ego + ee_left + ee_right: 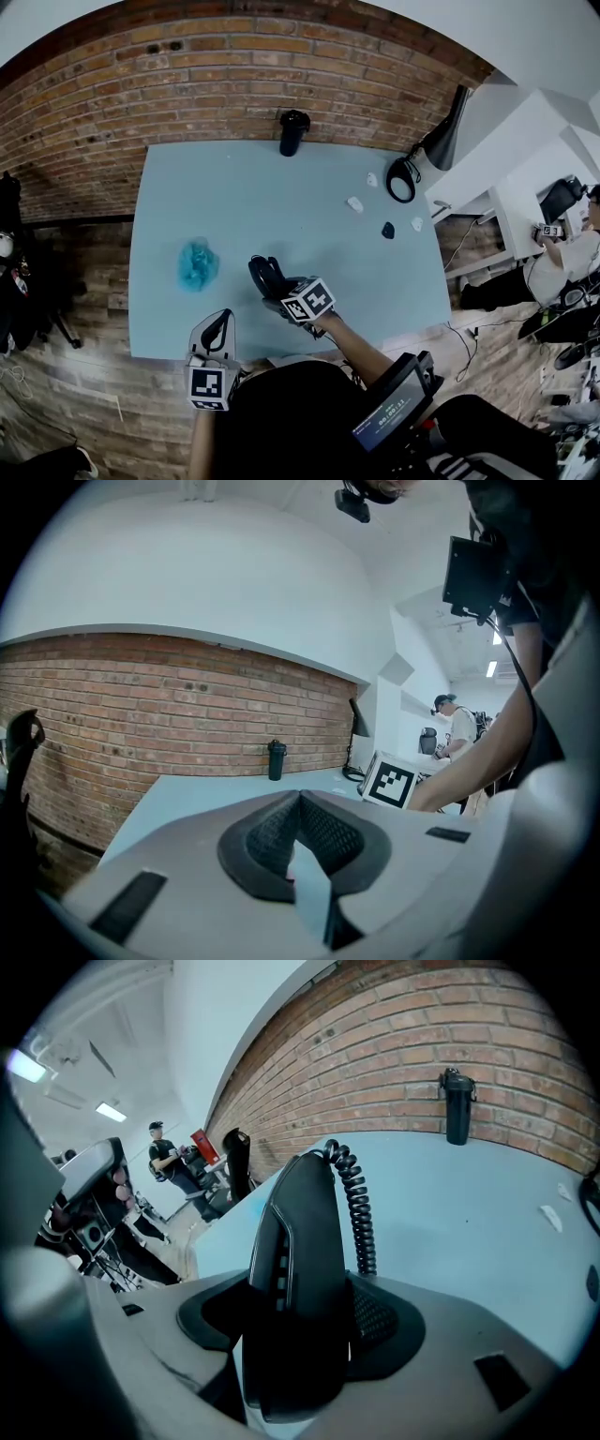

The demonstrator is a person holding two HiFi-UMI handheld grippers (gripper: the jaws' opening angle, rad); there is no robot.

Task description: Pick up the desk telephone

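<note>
While the left tongs [221, 323] sit closed and empty, the right tongs [270, 279] clamp the desk telephone [305, 1269].

The telephone is a black handset, gripped across its body between the two dark pads, its coiled cord [361, 1213] trailing away toward the black bottle [293, 132]. It is held over the pale blue desk [234, 187], on the near side, well apart from the bottle at the desk's far edge by the brick wall. The left tongs, their tips together with nothing between them, are farther still from the bottle, at the desk's near edge. A crumpled blue thing [197, 264] lies nearer than the bottle and to its left; small white scraps [354, 203] lie to the bottle's right.
</note>
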